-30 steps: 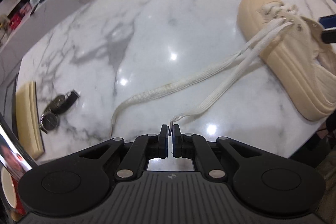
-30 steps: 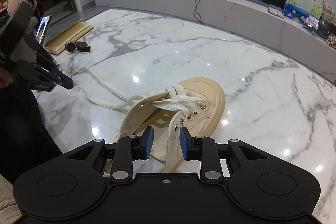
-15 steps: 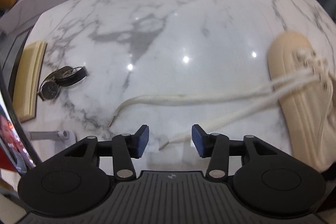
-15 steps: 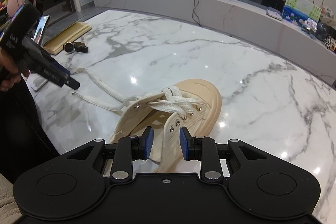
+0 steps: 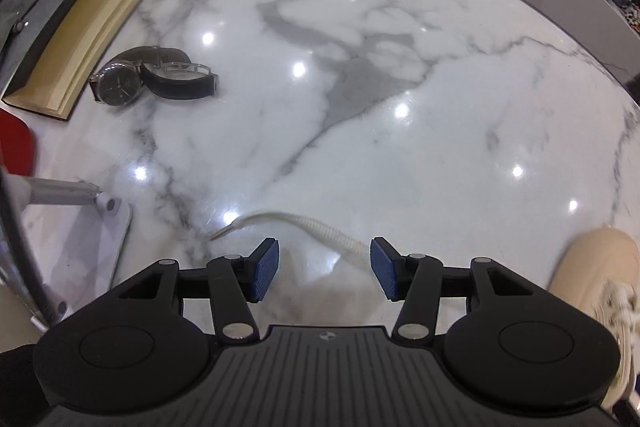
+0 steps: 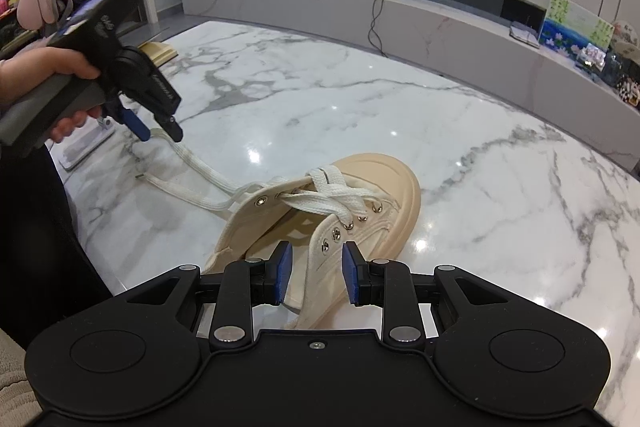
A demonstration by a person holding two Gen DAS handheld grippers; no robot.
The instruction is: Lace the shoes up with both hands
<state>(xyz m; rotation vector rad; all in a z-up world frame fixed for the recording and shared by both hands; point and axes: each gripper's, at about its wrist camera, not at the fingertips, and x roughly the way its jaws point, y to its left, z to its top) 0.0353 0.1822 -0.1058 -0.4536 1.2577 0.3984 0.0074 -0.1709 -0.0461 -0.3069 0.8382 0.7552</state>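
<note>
- The left claw (image 5: 324,269) points steeply down at the white grey-veined marble tabletop (image 5: 360,87), its blue pads spread apart and gripping nothing; the flat white shoelace (image 5: 316,227) lies on the marble just ahead of the gap, closer to the right pad, with its tipped end pointing away to the left.
- Ahead of the left claw the marble is bare all the way to the far curved edge.
- Ahead and to its left lie a black-strapped wristwatch (image 5: 152,77) and, beyond it, a tan closed book (image 5: 88,31) along the tabletop's left edge; a flat white stand base with a grey metal rod (image 5: 86,227) sits close on the left.
- The beige canvas thick-soled shoe (image 6: 360,203) lies just in front of the right claw (image 6: 315,273), toe pointing away, near the tabletop's front edge.
- The right claw's pads stand part-way apart, one on each side of the shoe's right eyelet flap; whether they press it I cannot tell.
- Two loose lace ends run from the shoe leftward toward the left claw, held in a person's hand (image 6: 48,67).
- To the right of and beyond the shoe the marble is open up to its rim.
</note>
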